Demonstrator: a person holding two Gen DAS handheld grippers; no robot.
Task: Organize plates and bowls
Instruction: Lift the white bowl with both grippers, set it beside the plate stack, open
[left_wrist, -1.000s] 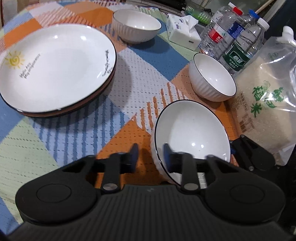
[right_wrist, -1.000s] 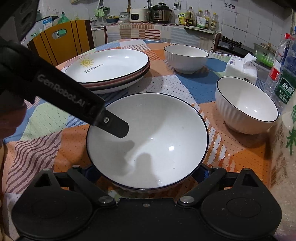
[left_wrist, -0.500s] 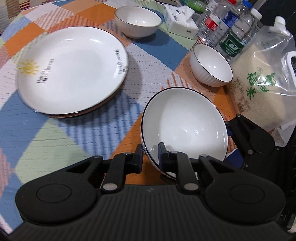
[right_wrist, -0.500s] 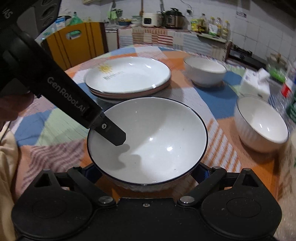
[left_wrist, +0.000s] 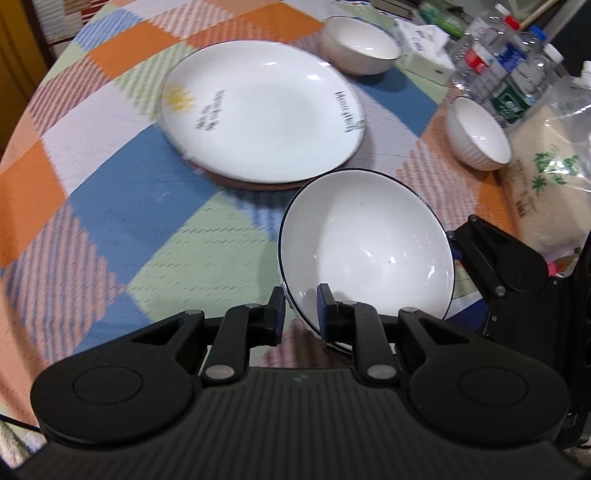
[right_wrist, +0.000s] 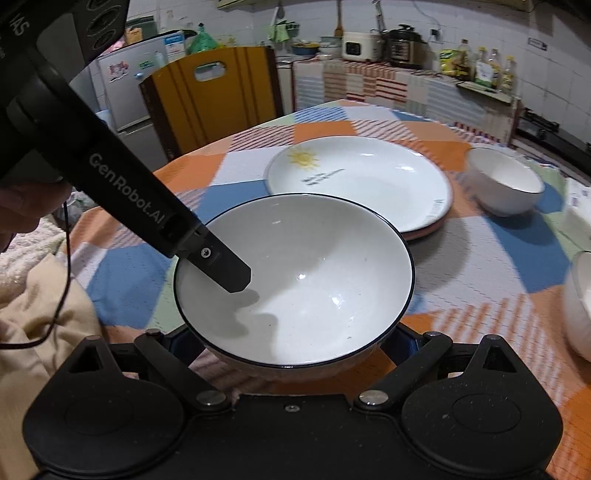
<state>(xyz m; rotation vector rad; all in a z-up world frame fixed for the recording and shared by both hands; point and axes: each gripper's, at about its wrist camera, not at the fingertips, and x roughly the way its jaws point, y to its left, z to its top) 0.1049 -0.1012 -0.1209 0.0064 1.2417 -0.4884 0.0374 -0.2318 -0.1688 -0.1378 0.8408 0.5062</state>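
- The left gripper pinches the near rim of a wide white bowl, one finger inside the wall and one outside, holding the bowl tilted above the patchwork tablecloth.
- From the right wrist camera, the same wide bowl fills the foreground, with the left gripper's inner finger pressed against its inside wall.
- The right gripper sits spread wide on either side of that bowl; its fingertips are hidden beneath the bowl, so whether they touch it cannot be told.
- Just beyond the wide bowl, a stack of plates rests on the tablecloth, the top plate printed with a yellow sun and dark lettering; the raised bowl's far rim overlaps the stack's near edge in both views.
- To the right of the wide bowl, a ribbed small bowl stands beside a bag of rice.
- Behind that small bowl, water bottles cluster together.
- Beyond the stack of plates, a second small bowl stands near a tissue pack.
- Past the table's far side, a yellow chair back is seen in front of a kitchen counter.
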